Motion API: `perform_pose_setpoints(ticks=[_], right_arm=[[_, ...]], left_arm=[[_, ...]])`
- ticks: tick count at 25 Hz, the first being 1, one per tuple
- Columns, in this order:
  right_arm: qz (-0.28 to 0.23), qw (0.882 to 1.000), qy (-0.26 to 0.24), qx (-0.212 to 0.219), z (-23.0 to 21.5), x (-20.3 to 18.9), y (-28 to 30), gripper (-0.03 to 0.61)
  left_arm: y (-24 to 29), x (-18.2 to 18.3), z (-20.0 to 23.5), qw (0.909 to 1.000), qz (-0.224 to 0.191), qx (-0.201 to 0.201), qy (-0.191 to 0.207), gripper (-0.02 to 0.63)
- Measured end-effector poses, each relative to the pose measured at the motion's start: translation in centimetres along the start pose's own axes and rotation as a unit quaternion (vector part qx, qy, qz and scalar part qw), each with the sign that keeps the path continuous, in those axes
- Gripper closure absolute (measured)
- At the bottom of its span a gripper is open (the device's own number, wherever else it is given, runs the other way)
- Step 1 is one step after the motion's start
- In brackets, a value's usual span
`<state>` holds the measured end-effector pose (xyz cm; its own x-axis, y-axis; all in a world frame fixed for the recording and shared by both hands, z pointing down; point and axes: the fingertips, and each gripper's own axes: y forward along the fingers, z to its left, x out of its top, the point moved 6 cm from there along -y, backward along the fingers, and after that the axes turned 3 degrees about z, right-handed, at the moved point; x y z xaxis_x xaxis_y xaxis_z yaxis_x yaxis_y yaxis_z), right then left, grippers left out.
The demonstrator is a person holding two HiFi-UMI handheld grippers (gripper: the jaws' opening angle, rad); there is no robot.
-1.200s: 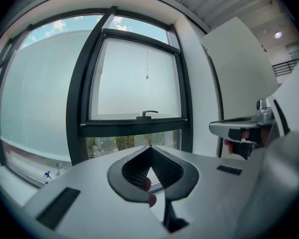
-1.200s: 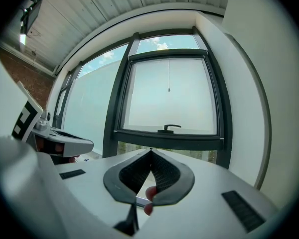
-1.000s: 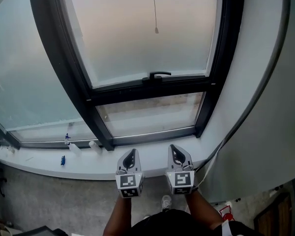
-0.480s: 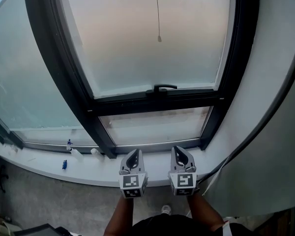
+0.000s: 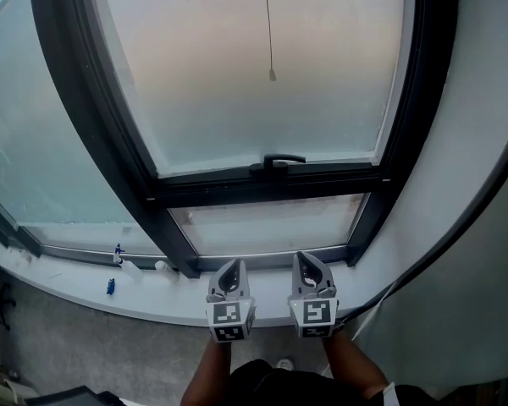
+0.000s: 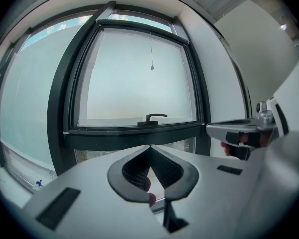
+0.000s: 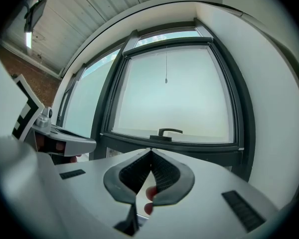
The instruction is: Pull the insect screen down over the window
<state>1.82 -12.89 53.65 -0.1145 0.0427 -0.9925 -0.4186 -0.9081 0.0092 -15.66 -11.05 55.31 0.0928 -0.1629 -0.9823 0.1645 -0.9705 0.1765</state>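
The grey left gripper [image 5: 229,275] and right gripper [image 5: 311,271] were closed tight on nothing; the thin vertical pull cord [image 5: 272,74] hung at twelve o'clock, midway between them.

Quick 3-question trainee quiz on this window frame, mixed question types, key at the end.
1. Fill in: the jaws of the left gripper and the right gripper are both ____.
2. True or false: the left gripper is holding the hanging cord.
3. The black window handle sits: A) on the dark crossbar; B) at the cord's end; C) between the right gripper's jaws.
Key: 1 shut; 2 false; 3 A.
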Motion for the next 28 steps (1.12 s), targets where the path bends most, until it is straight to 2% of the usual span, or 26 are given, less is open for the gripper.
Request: perform_pose_setpoints(ticks=[6, 18, 28], right_arm=[[-0.001, 1.000, -0.001, -0.006, -1.1, -0.8, 1.7, 0.577], [-0.002, 0.999, -0.009, -0.035, -2.3, 0.1, 7.9, 0.575], [-0.008, 0.999, -0.016, -0.048, -1.9, 0.7, 12.3, 0.577]], left_arm=[[2.2, 0.8, -0.2, 0.9994, -0.015, -0.002, 0.031, 0.611], [8.5, 3.1, 2.8, 0.9985, -0.035, -0.035, 0.021, 0.611], [11.8, 4.8, 5.9, 0.9976, -0.055, -0.042, 0.004, 0.611]])
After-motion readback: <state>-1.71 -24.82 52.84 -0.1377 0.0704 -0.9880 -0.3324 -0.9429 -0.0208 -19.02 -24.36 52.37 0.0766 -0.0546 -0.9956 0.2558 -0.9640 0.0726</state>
